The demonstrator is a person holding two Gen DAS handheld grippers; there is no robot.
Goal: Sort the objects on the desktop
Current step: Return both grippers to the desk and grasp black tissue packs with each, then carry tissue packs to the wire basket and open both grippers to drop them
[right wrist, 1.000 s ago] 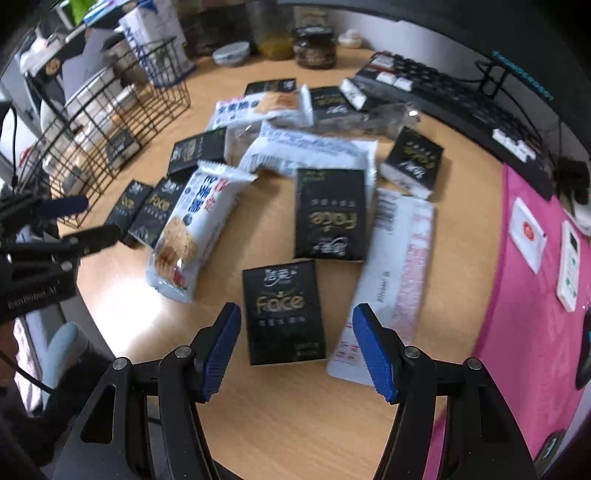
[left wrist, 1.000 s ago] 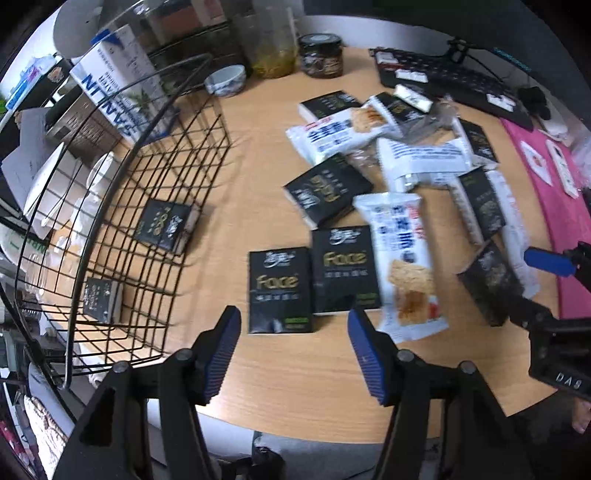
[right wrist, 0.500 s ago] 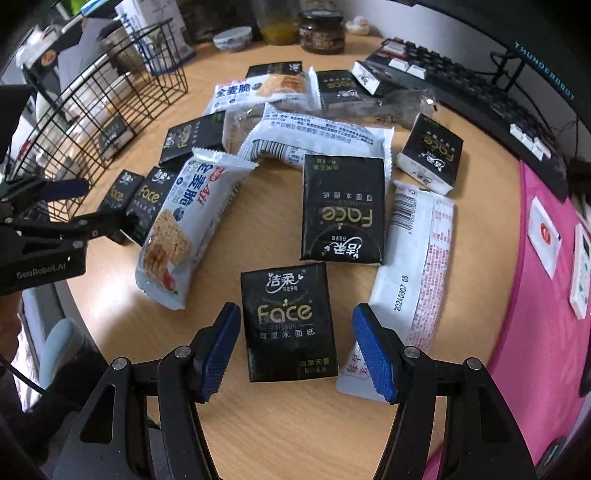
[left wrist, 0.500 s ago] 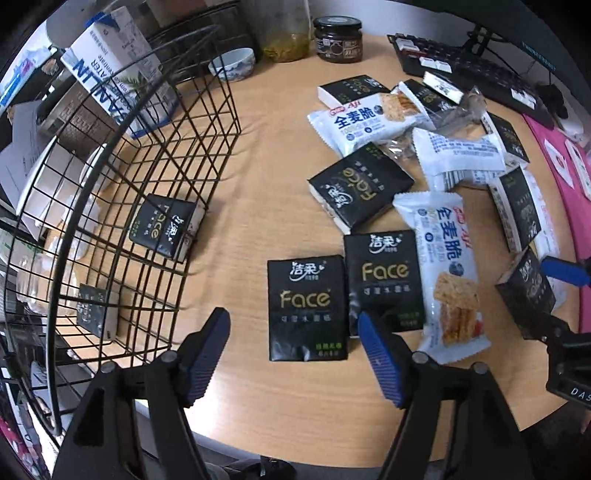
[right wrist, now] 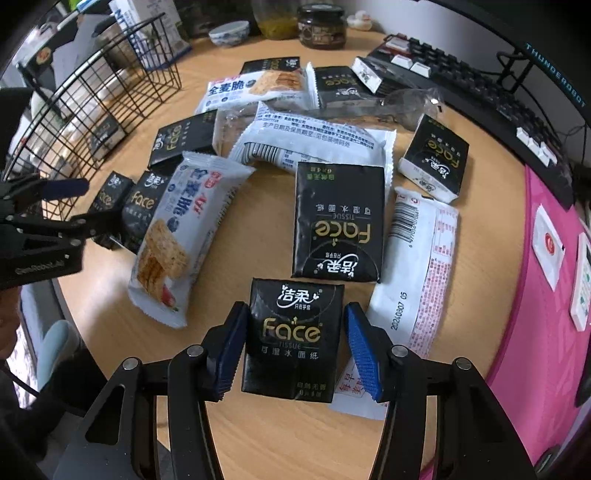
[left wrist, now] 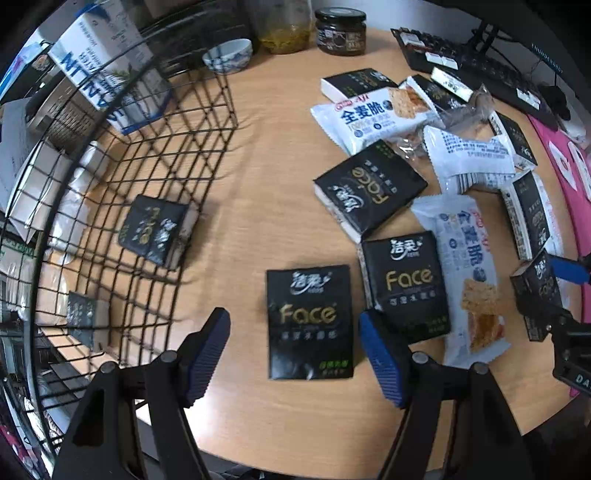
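Note:
Several black "Face" tissue packs and white cracker packets lie scattered on the round wooden table (left wrist: 258, 177). My left gripper (left wrist: 295, 354) is open, its fingers either side of one black tissue pack (left wrist: 309, 320), close to it. A black wire basket (left wrist: 155, 177) at the left holds two tissue packs (left wrist: 157, 230). My right gripper (right wrist: 293, 354) is open around another black tissue pack (right wrist: 293, 334), the pads just off its sides. The left gripper also shows at the left edge of the right wrist view (right wrist: 74, 203).
A second tissue pack (left wrist: 406, 280) and a cracker packet (left wrist: 469, 280) lie right of the left gripper. A keyboard (right wrist: 480, 85), a dark jar (right wrist: 321, 27), a small bowl (right wrist: 229, 32) and a pink mat (right wrist: 554, 258) edge the table. A long white packet (right wrist: 413, 280) touches my right finger.
Both grippers have moved forward and down toward their tissue packs. The right gripper's fingers now straddle its pack; the left gripper is closer to its pack and the basket.

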